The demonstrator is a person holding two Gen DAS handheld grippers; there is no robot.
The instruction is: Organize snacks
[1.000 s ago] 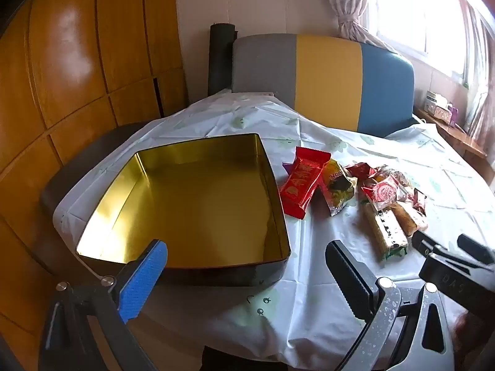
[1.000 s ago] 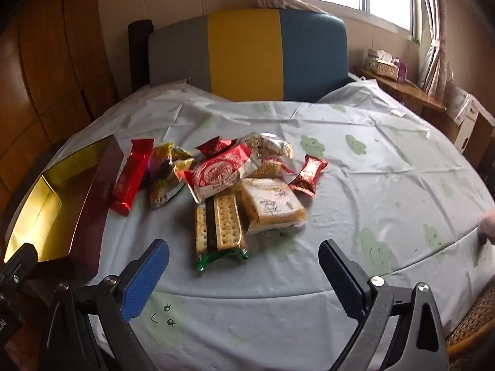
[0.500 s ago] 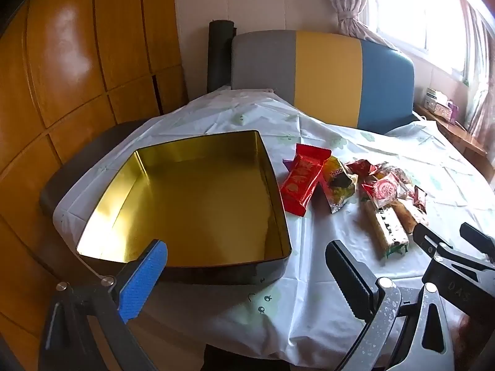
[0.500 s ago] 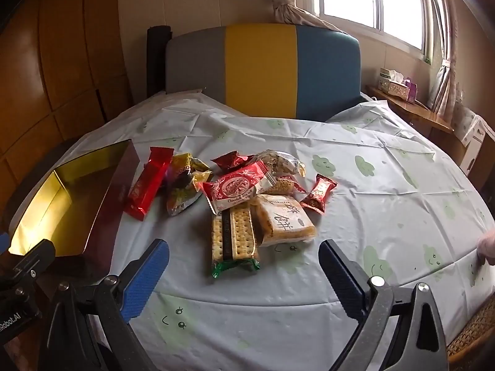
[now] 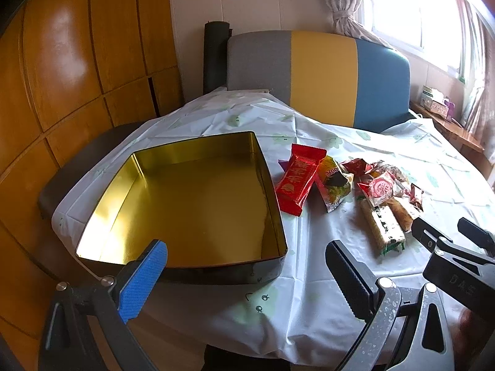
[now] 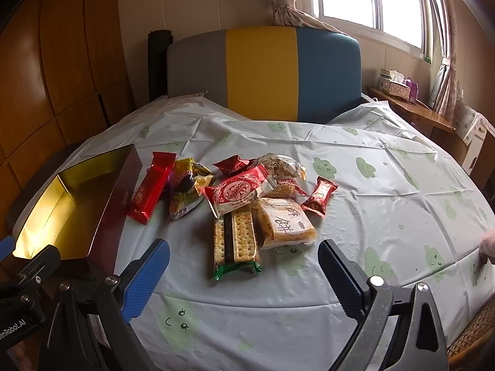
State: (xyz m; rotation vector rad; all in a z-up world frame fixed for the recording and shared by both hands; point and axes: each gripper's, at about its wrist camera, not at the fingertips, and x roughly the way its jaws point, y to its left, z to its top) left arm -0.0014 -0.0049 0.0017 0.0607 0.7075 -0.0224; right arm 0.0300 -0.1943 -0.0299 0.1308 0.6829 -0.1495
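Observation:
An open, empty gold-lined tin (image 5: 198,204) sits on the table's left side; it also shows in the right wrist view (image 6: 74,213). A pile of wrapped snacks lies to its right: a long red bar (image 6: 151,187), a yellow packet (image 6: 185,185), a red-and-white chocolate pack (image 6: 238,191), a cracker pack (image 6: 235,244), a bun pack (image 6: 284,222) and a small red candy (image 6: 320,196). My left gripper (image 5: 244,273) is open and empty in front of the tin. My right gripper (image 6: 244,273) is open and empty, just short of the cracker pack.
The round table wears a pale cloth with green cloud prints (image 6: 386,191). A grey, yellow and blue chair back (image 6: 263,71) stands behind it. Wooden panels (image 5: 62,61) are at the left. A side shelf with tissue boxes (image 6: 396,85) is at the right.
Both grippers have moved slightly and tilted up, so the table sits lower in both views. The right gripper has come closer to the snacks. Nothing was grasped.

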